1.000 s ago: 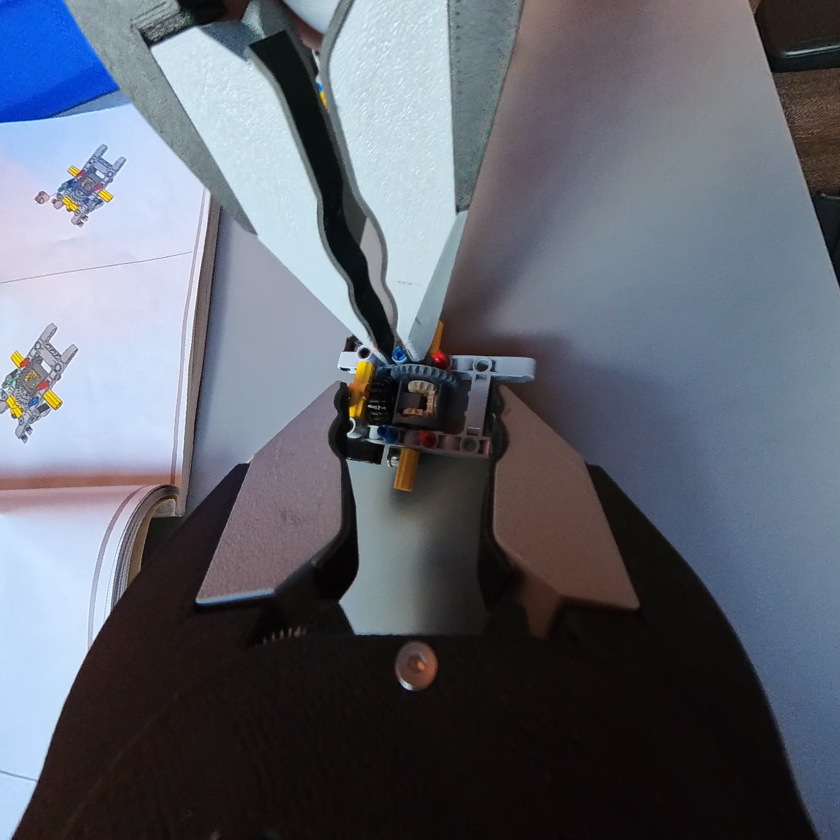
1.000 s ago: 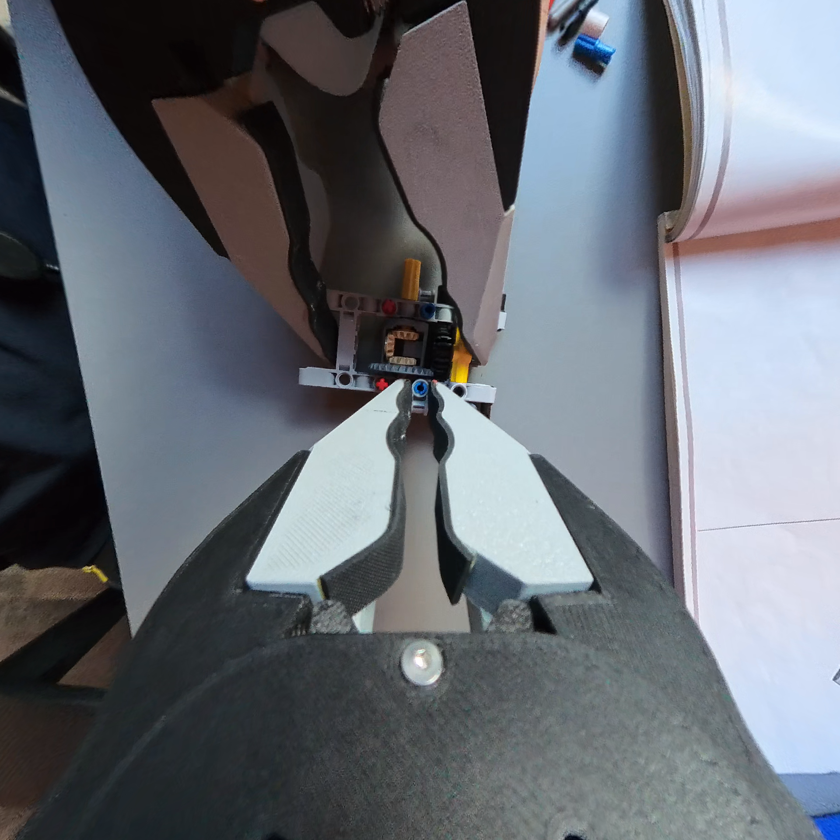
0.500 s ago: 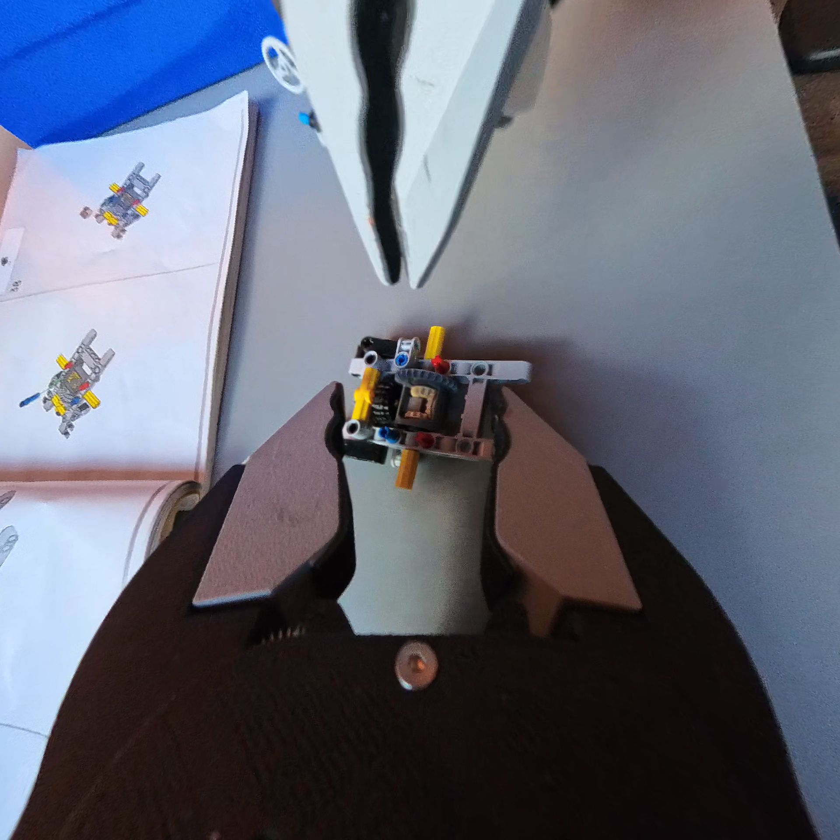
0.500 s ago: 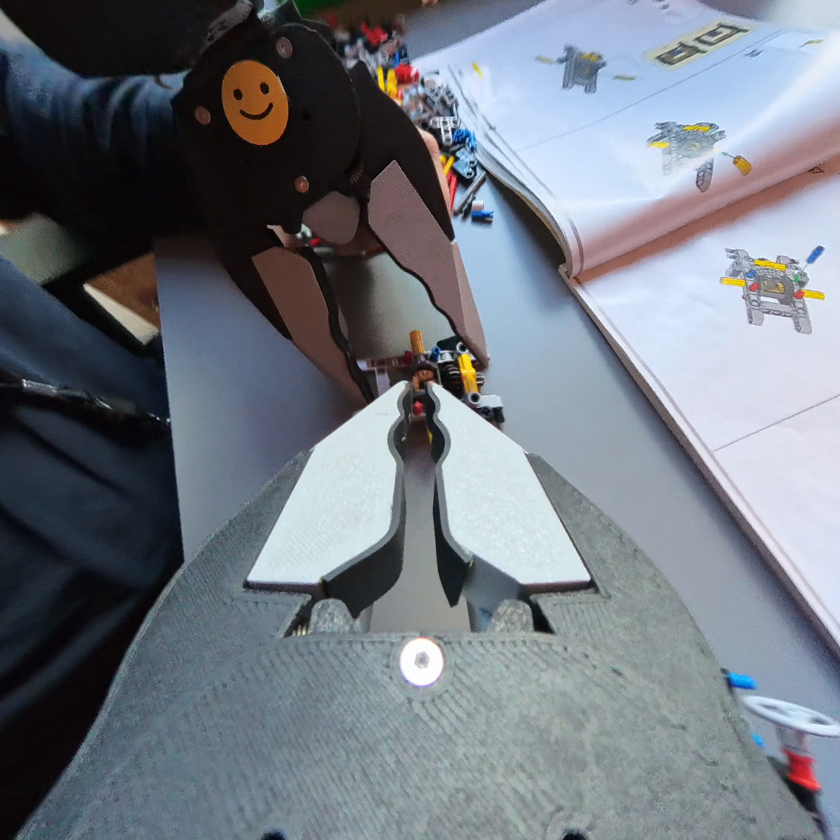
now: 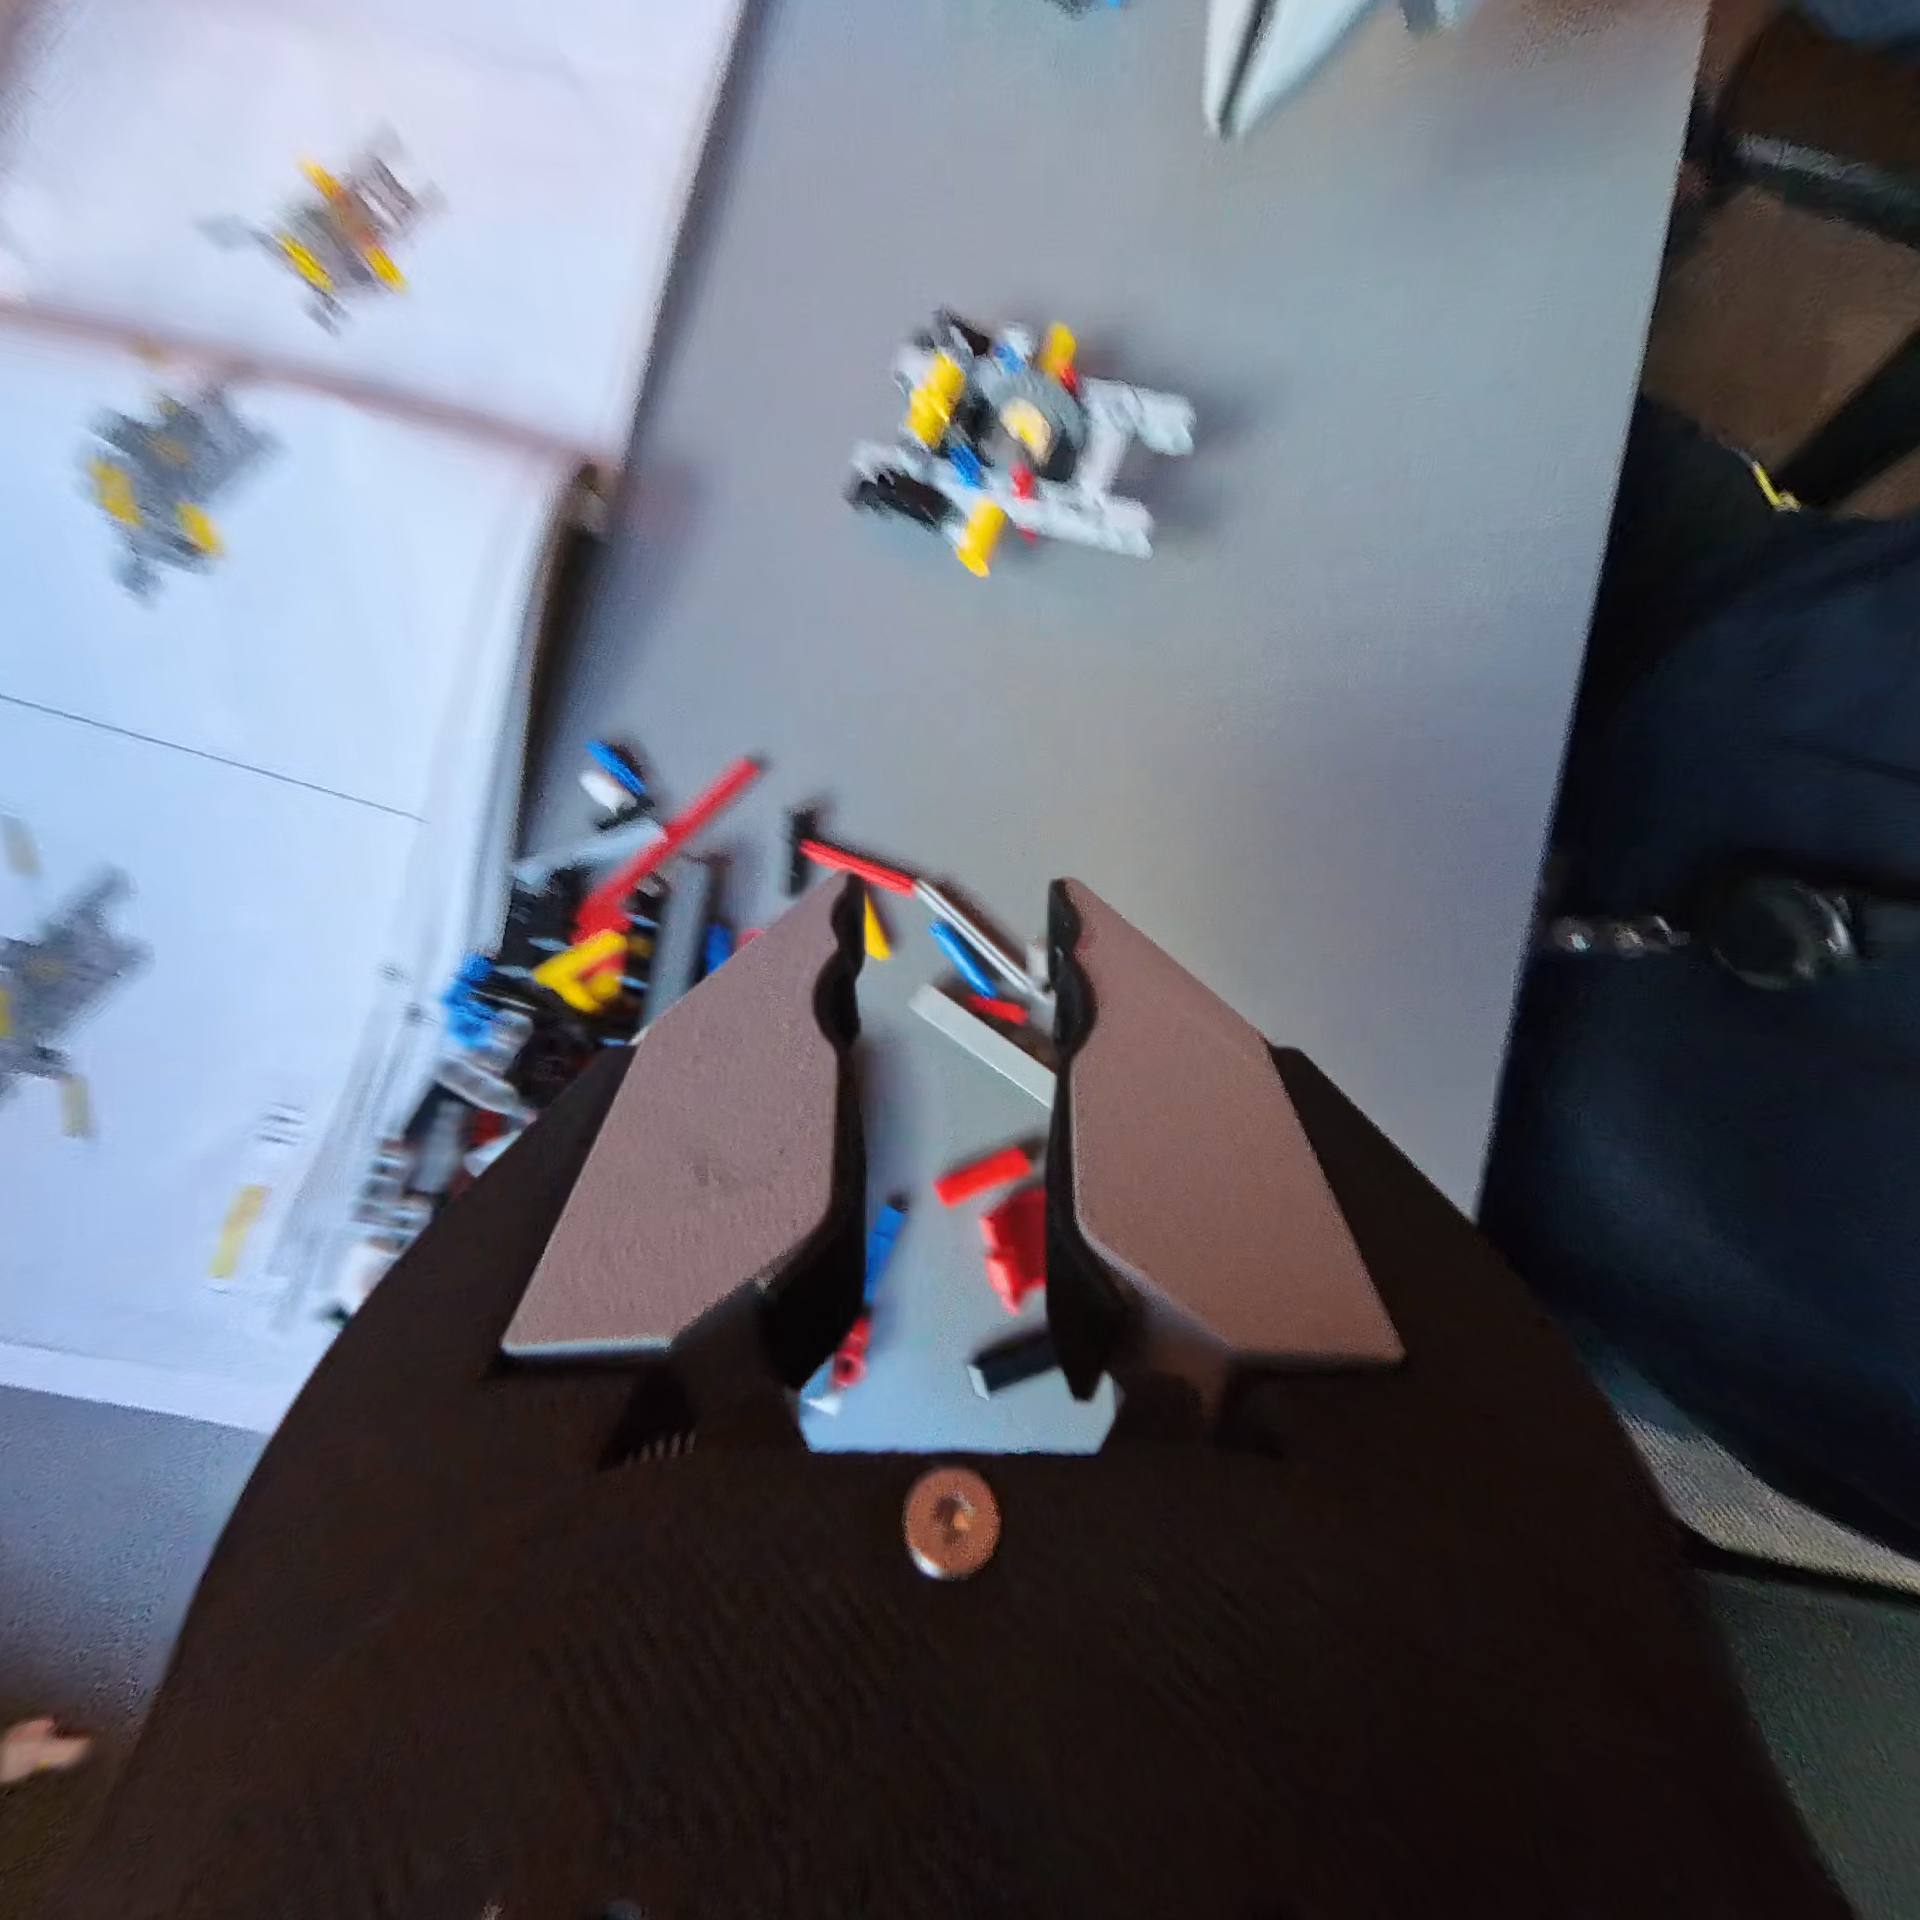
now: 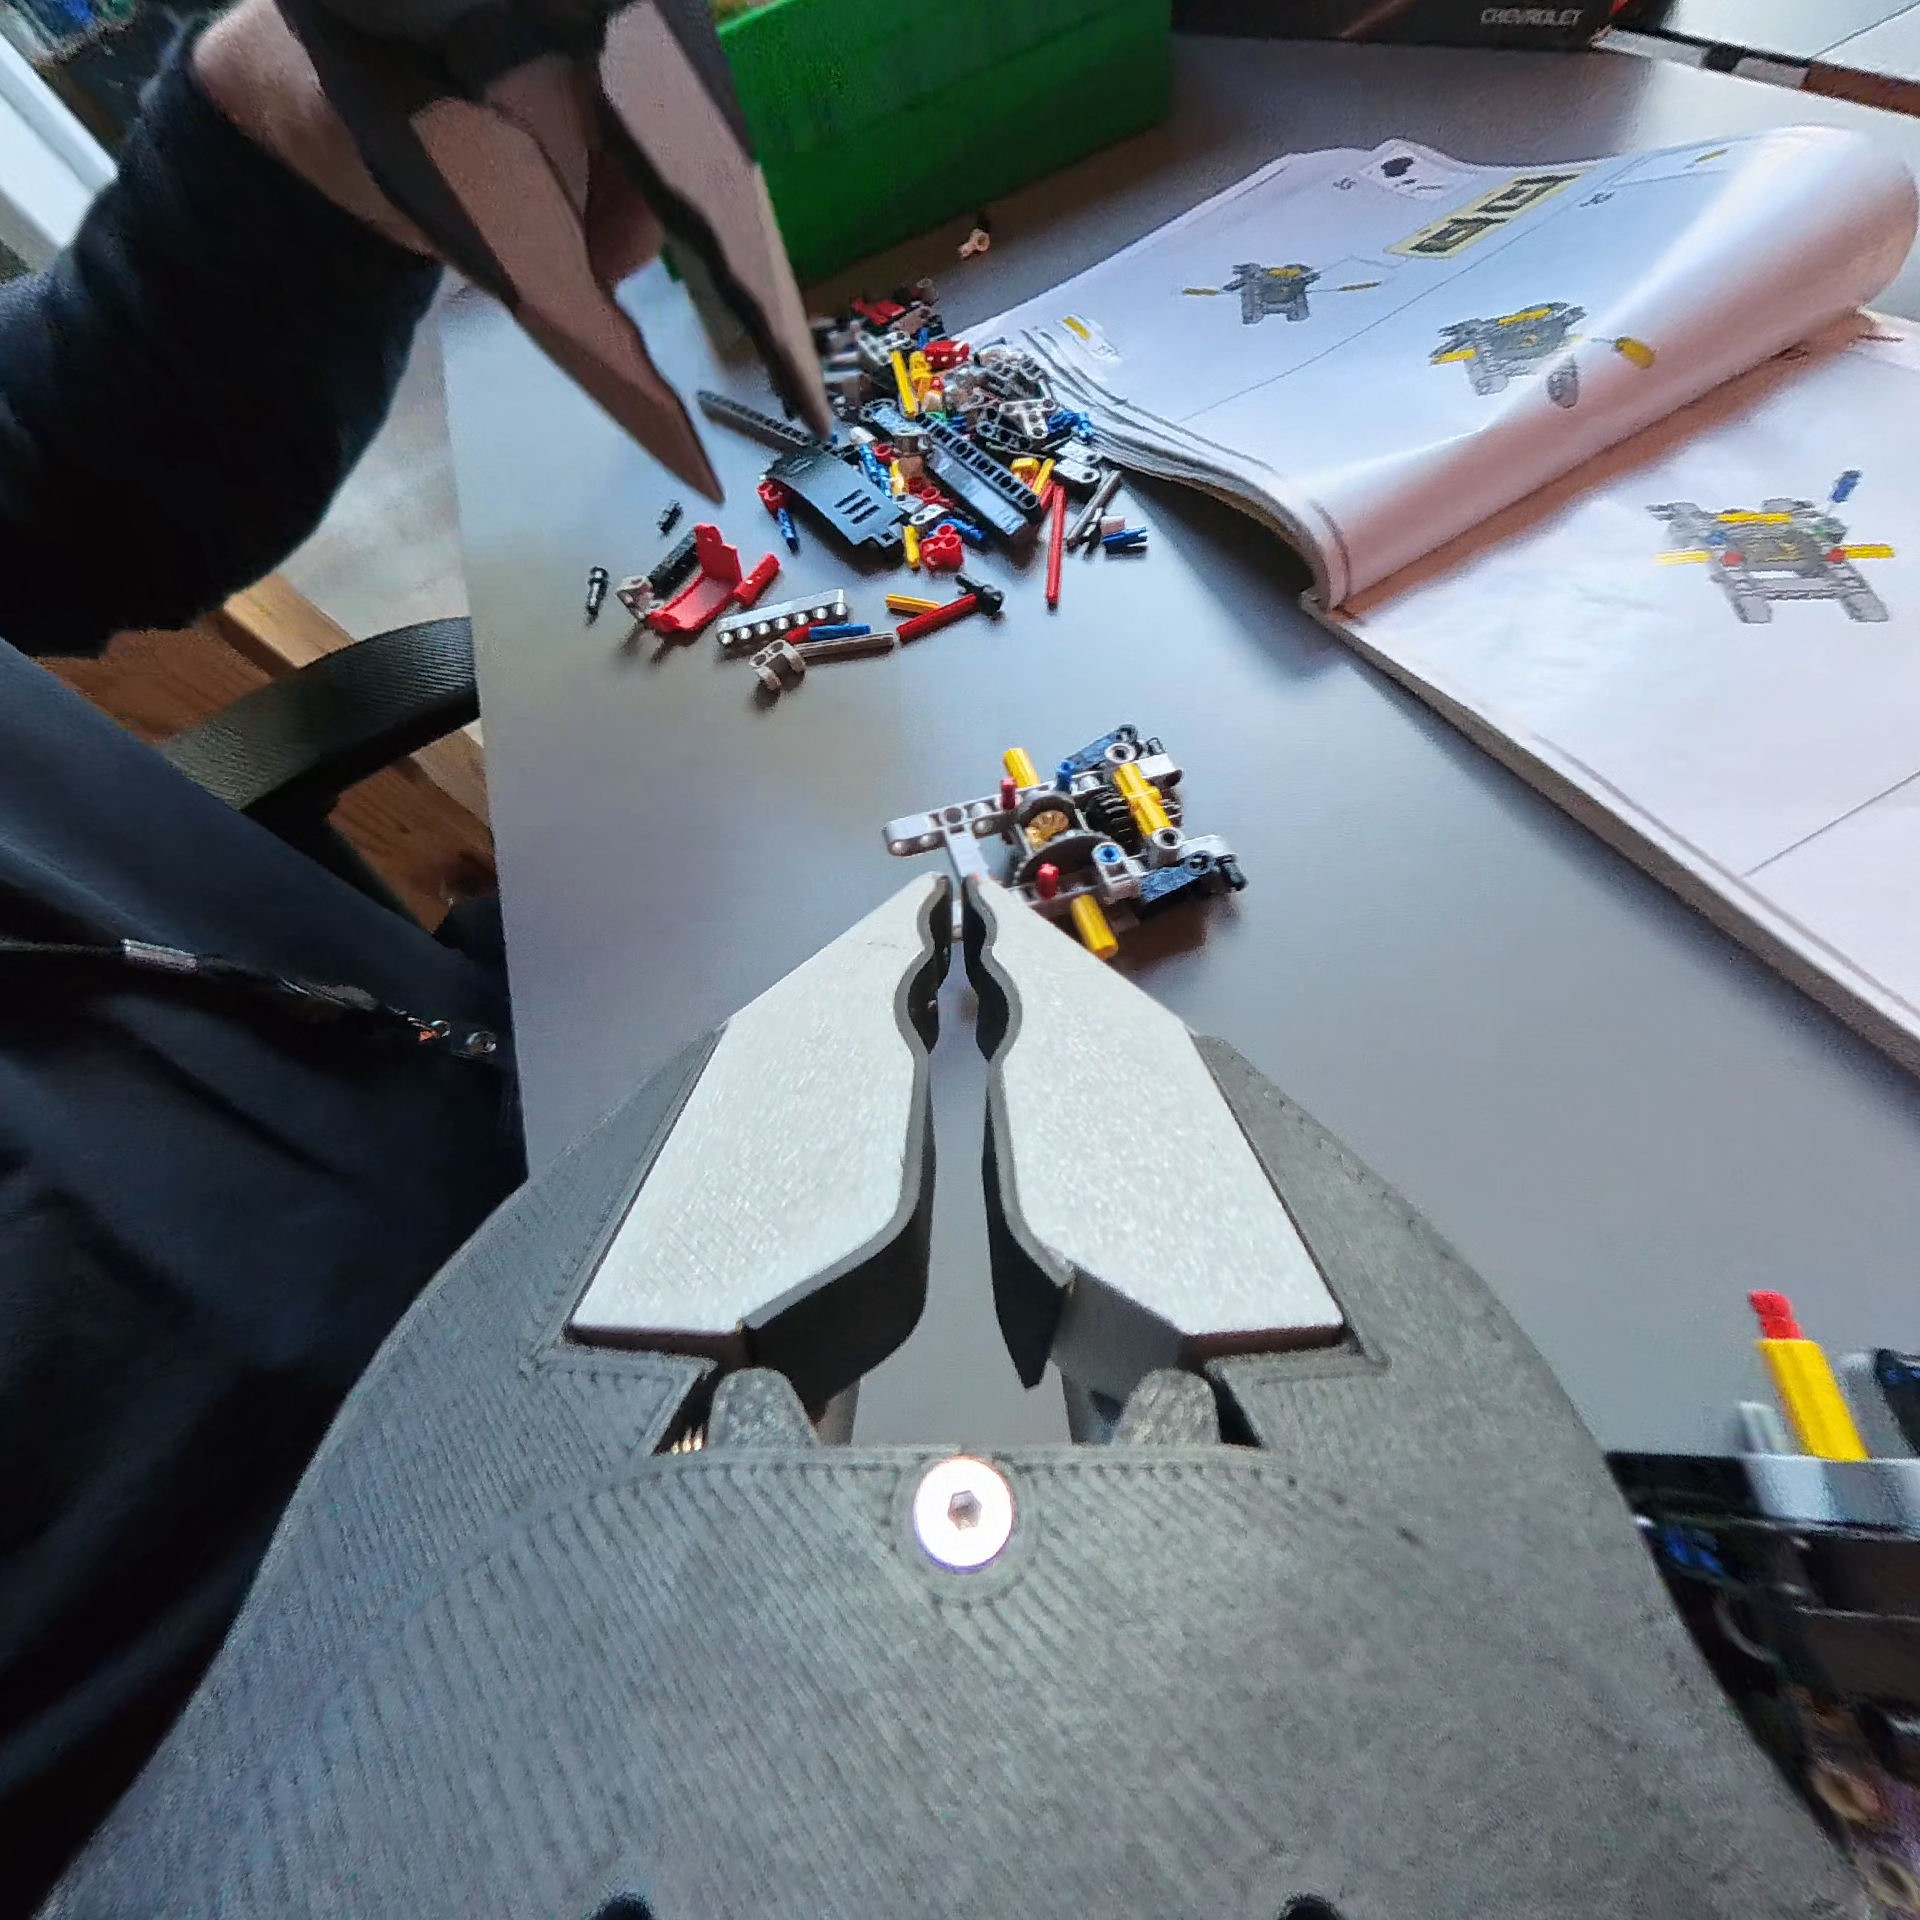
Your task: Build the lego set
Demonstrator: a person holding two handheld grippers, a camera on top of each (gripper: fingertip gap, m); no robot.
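Observation:
A small grey brick assembly [image 6: 1081, 831] with yellow axles, gears and red and blue pins lies free on the dark grey table [image 6: 1403, 1039]; it also shows in the left wrist view [image 5: 1023, 442]. My right gripper [image 6: 956, 894] is shut, its tips just short of the assembly's near edge, and nothing shows between them. My left gripper [image 5: 953, 888] is open and hovers over a pile of loose bricks [image 5: 623, 935], with loose parts visible on the table through the gap. In the right wrist view the left gripper [image 6: 769, 460] hangs above that pile [image 6: 935, 468].
An open instruction booklet [image 6: 1558, 416] lies along the table's right side. A green box [image 6: 935, 104] stands behind the pile. A person in dark clothing [image 6: 156, 1039] sits at the table's left edge. Another built piece [image 6: 1808, 1455] stands near my right gripper. My right fingertips sit around 15 centimeters from my left ones.
My left gripper let go of the assembly, drew back over the loose pile and narrowed its jaws. My right gripper pulled away from the assembly and closed fully. The assembly stays on the table.

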